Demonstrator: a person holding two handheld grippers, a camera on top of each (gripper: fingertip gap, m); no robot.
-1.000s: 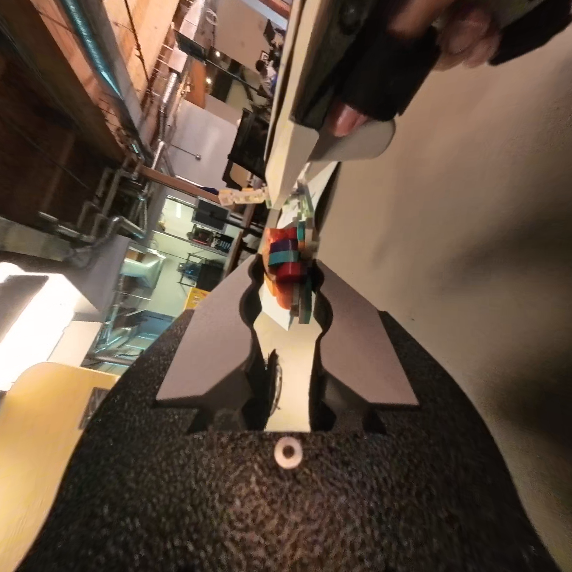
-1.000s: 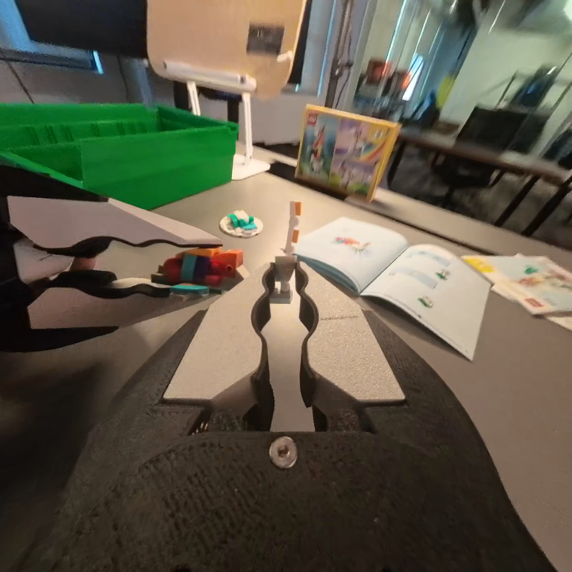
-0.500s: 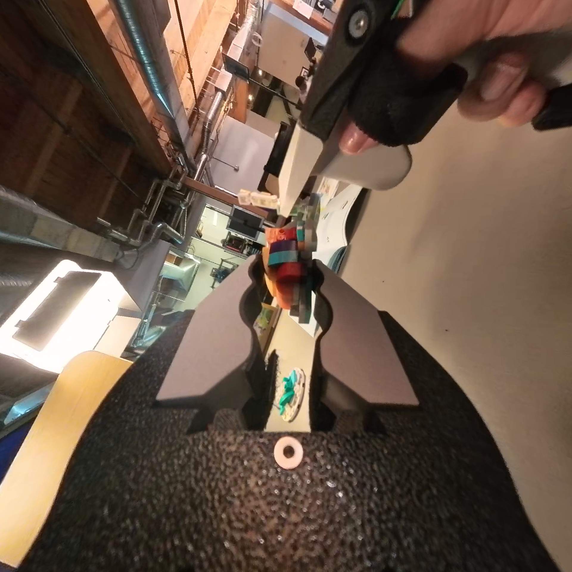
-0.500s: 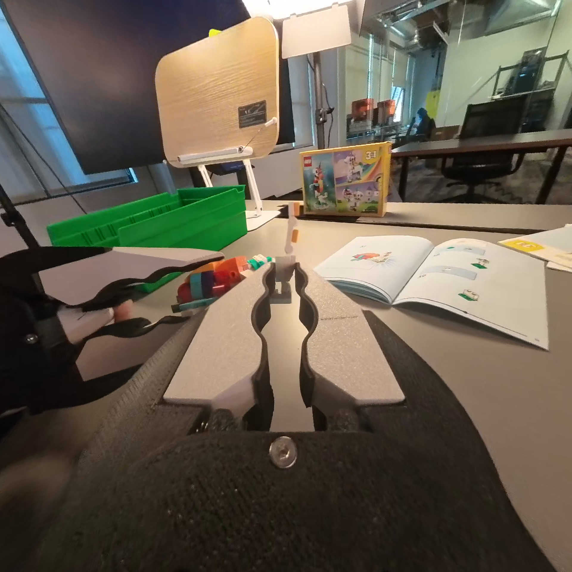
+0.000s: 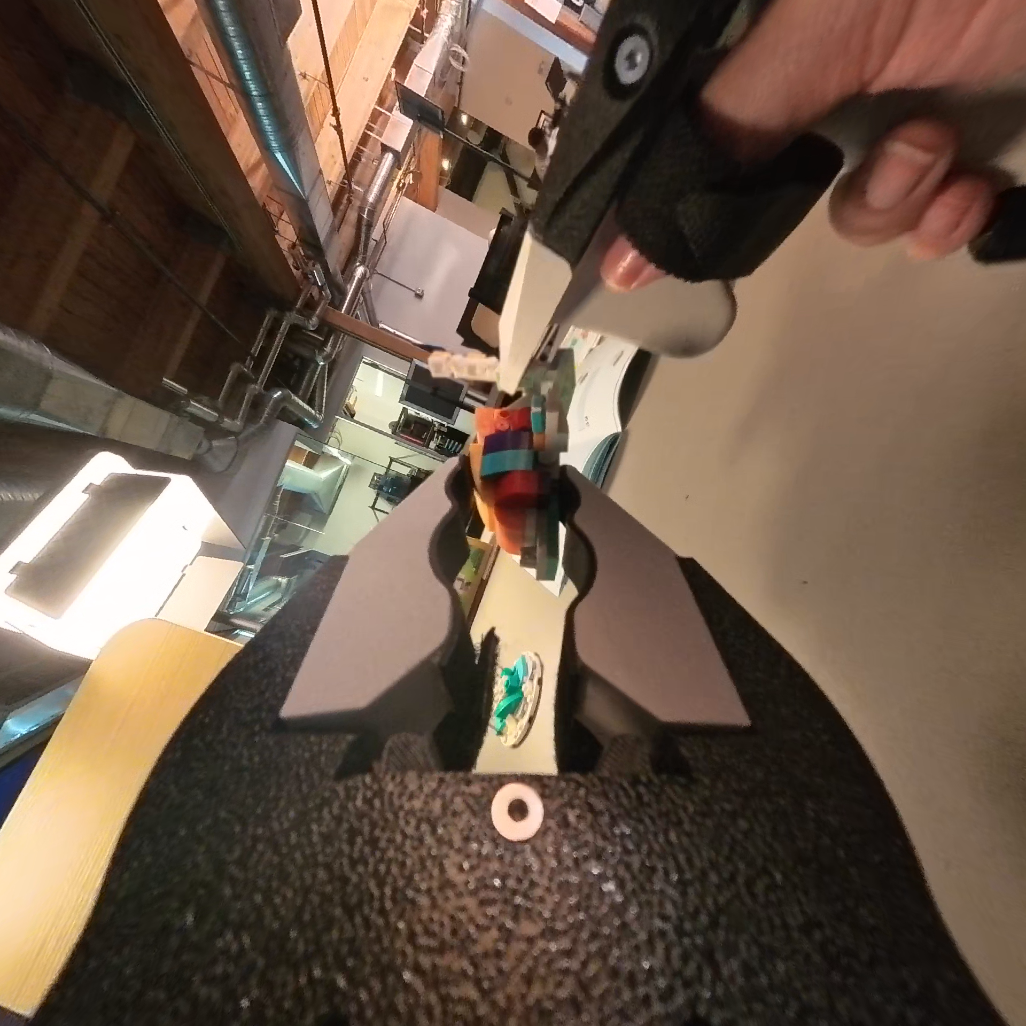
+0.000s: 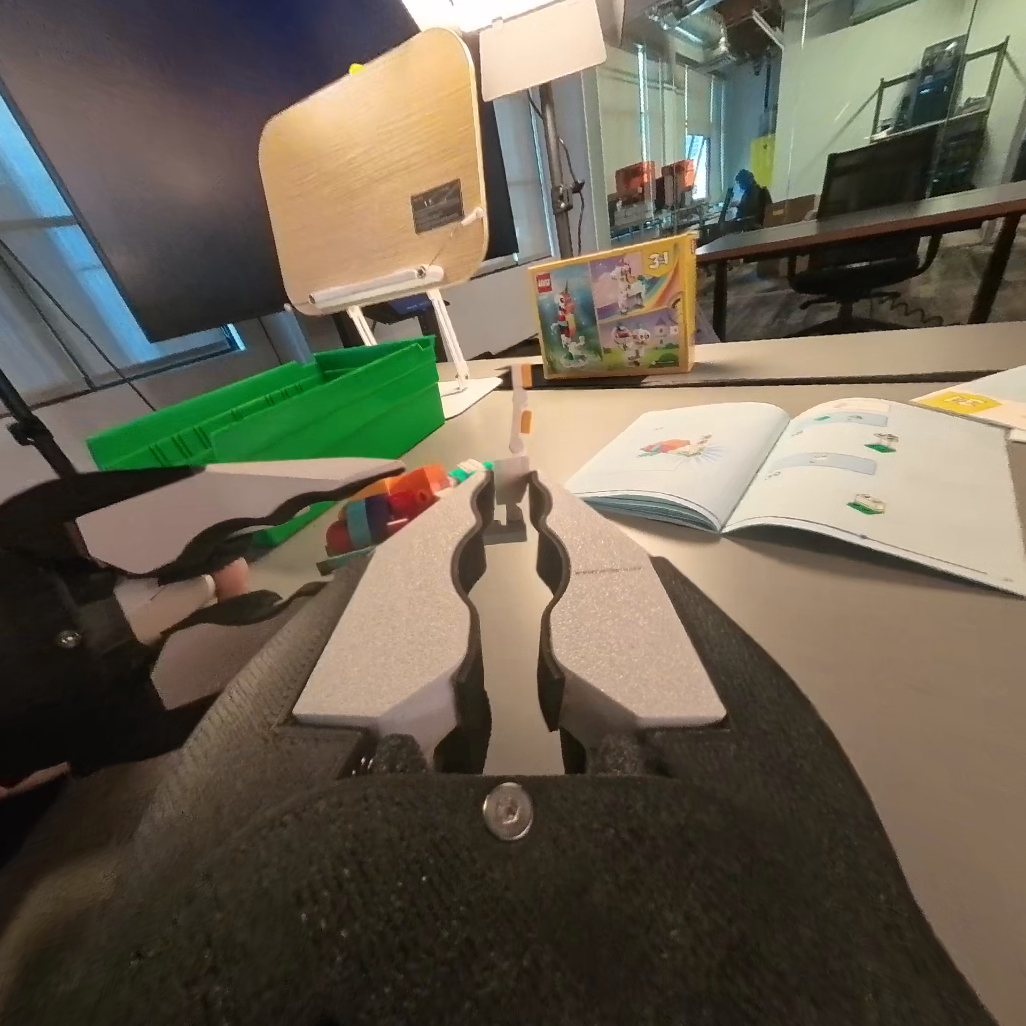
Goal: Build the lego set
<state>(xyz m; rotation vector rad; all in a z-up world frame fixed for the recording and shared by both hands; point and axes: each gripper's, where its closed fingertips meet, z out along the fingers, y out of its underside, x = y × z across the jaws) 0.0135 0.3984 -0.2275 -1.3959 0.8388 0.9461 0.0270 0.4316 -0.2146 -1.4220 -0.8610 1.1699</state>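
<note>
The left tool (image 5: 511,499) pinches the colourful brick model (image 5: 513,477) at its tips; the right tool (image 6: 508,488) pinches a grey piece (image 6: 509,497) bearing a thin mast. A skewed push could snap the mast or twist the model loose.

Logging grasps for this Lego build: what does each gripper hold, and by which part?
The left gripper clamps the multicoloured brick assembly across its sides. The right gripper pinches the thin white-and-orange stalk piece by its grey base.
</note>
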